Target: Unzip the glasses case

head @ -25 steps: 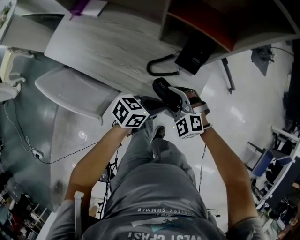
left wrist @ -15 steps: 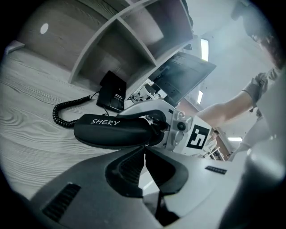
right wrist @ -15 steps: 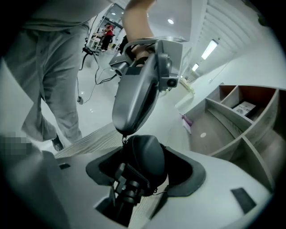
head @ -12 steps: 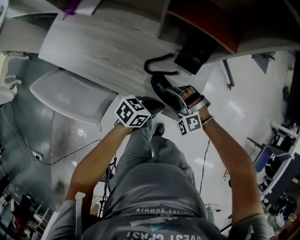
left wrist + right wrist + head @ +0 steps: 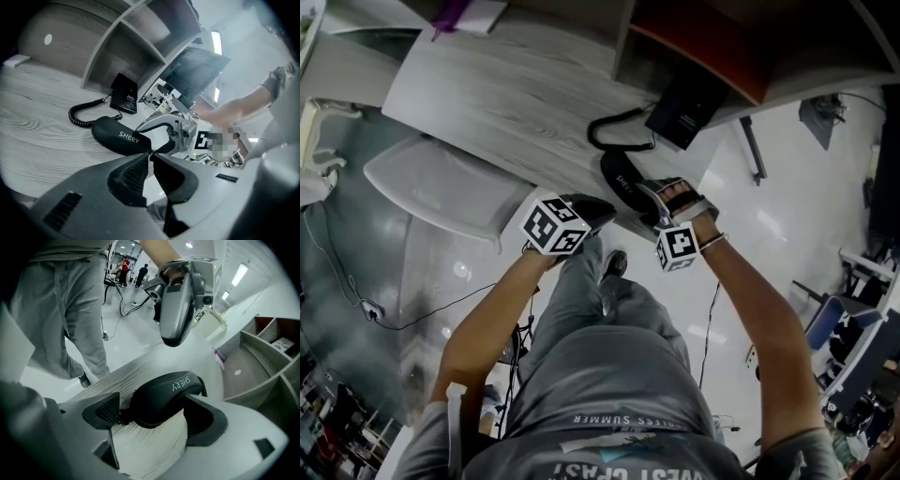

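- At the front edge of the desk point(image 5: 506, 94), lying flat: the glasses case point(image 5: 622, 176).
- Black, oblong and pod-shaped, with a matte shell and rounded ends. White "SHERY" lettering readable only in the two gripper views, a mere pale mark in the head view.
- Set down over the case at the desk's edge: the right gripper point(image 5: 152, 416), jaws spread as wide as they go, having just been opening. Case between the ribbed pads point(image 5: 101, 411), one end close against the nearer pad, no squeeze apparent.
- At the case's other end, at the same desk edge: the left gripper point(image 5: 151, 155), tips pinched together and touching the shell. Impossible to tell whether anything small sits between them.
- Only in the left gripper view: the right gripper's silver body arching over the case, and the open shelf unit point(image 5: 126, 42) at the back of the desk.
- Only in the right gripper view: grey trousers point(image 5: 56, 310) beyond the desk's front edge, seen from desktop level.
- Farther back on the desk: a coiled black cord point(image 5: 82, 115) leading to a flat black box point(image 5: 125, 93).
- Desk surface: pale grey laminate with a fine wood grain.
- Compared with a second ago: both grippers closer to the desk, and the right one's marker cube rolled to show a different face.
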`<act>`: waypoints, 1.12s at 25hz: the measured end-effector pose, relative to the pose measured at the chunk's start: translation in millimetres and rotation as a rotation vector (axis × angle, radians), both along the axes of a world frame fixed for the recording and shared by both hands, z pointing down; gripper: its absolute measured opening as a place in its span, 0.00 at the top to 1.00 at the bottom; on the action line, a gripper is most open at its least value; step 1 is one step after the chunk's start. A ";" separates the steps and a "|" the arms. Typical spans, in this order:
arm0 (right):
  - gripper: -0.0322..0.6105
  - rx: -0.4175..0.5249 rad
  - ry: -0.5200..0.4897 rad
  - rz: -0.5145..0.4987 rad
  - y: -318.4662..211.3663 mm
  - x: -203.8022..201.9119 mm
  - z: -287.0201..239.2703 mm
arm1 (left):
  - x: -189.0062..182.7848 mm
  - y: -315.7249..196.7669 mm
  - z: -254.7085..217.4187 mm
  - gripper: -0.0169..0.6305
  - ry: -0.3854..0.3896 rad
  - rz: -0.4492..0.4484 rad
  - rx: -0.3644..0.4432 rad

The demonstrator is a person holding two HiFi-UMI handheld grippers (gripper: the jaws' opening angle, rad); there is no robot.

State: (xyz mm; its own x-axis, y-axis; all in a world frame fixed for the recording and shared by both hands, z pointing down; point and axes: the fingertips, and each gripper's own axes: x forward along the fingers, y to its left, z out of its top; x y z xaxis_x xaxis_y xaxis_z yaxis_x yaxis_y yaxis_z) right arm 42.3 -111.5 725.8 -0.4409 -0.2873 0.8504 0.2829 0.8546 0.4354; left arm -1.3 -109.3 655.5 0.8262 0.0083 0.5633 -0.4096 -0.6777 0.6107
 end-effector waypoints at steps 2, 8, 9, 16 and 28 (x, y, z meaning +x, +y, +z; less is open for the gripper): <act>0.28 -0.011 -0.007 -0.004 6.7 1.6 -6.5 | -3.5 0.4 -10.0 0.95 0.000 -0.017 0.022; 0.39 0.008 -0.180 0.093 12.6 2.3 -68.3 | -19.3 -3.3 -55.5 0.95 0.002 -0.093 0.140; 0.43 0.014 -0.232 0.135 10.4 0.8 -85.8 | -22.2 -5.0 -66.0 0.95 0.006 -0.111 0.166; 0.83 -0.049 -0.637 0.475 16.8 -14.0 -229.3 | -28.6 0.2 -155.9 0.95 0.049 -0.208 0.366; 0.94 -0.357 -1.065 0.714 73.0 -6.8 -406.6 | -14.8 36.9 -330.8 0.95 0.111 -0.350 0.851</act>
State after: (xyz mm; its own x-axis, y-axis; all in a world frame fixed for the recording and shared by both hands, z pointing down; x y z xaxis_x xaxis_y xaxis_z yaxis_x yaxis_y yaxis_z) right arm 35.6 -38.6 319.2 -0.7803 -0.5672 0.2635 -0.6091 0.7848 -0.1144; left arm -16.1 -72.4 324.7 0.7533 -0.6318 0.1827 -0.6443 -0.7647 0.0120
